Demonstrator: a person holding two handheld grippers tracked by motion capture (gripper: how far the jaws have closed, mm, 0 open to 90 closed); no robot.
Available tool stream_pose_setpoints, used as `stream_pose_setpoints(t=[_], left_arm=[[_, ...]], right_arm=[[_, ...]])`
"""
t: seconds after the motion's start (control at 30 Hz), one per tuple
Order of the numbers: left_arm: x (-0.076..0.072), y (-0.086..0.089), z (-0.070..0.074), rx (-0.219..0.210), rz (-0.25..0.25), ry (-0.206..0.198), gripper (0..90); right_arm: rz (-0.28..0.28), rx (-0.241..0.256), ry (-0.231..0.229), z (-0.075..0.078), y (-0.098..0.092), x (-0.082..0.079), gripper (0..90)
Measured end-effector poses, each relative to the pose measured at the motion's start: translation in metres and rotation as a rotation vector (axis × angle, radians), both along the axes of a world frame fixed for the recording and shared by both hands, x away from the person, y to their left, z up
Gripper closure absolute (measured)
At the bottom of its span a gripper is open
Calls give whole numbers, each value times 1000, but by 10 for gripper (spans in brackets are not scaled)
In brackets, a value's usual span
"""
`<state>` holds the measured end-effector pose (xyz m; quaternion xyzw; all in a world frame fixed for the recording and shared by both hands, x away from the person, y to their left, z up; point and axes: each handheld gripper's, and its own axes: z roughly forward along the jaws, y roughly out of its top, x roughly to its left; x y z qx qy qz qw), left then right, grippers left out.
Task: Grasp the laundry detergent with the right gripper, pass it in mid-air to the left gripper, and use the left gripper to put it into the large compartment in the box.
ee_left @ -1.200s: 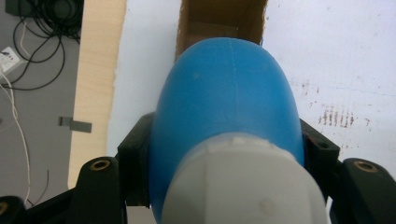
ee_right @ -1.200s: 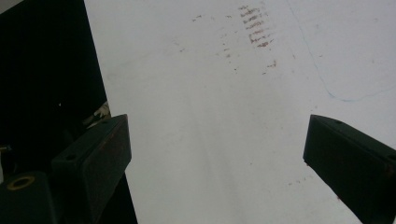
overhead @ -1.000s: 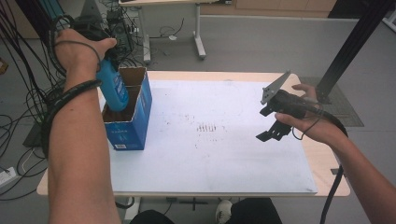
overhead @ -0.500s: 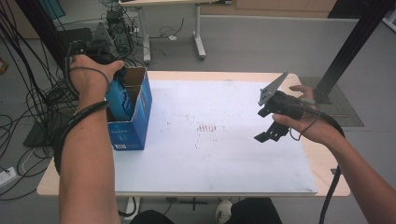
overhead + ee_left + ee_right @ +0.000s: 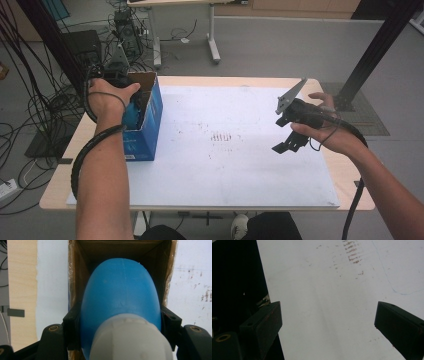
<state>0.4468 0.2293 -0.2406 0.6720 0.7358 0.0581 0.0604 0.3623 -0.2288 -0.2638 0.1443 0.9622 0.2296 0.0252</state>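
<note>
A blue bottle (image 5: 120,295) with a white cap (image 5: 130,340) sits between the jaws of my left gripper (image 5: 120,325), which is shut on it. The bottle points down into an open blue cardboard box (image 5: 147,127) at the table's left side; its brown inner walls (image 5: 75,277) surround the bottle's far end. In the high view the bottle (image 5: 133,114) is partly below the box rim, under the person's left hand. My right gripper (image 5: 288,145) hovers over the right part of the white sheet (image 5: 225,165). Its jaws stand wide apart, and between them lies only the sheet (image 5: 324,277).
The white sheet covers most of a wooden table (image 5: 345,175) and carries reddish-brown smudges (image 5: 222,136) near its middle. Cables (image 5: 35,100) lie on the floor at the left. A black post (image 5: 375,50) rises at the right, and another table's legs (image 5: 212,35) stand behind.
My left gripper has come down with the blue bottle, from above the box rim into the box opening. The right gripper has barely moved.
</note>
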Motion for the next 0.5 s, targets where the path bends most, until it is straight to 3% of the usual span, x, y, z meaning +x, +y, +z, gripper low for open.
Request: stream_pose_setpoints(t=[0.5], left_arm=[[0,-1,-21,11,-17,40,369]], right_arm=[[-7,11,-6,-2,-3,0,76]])
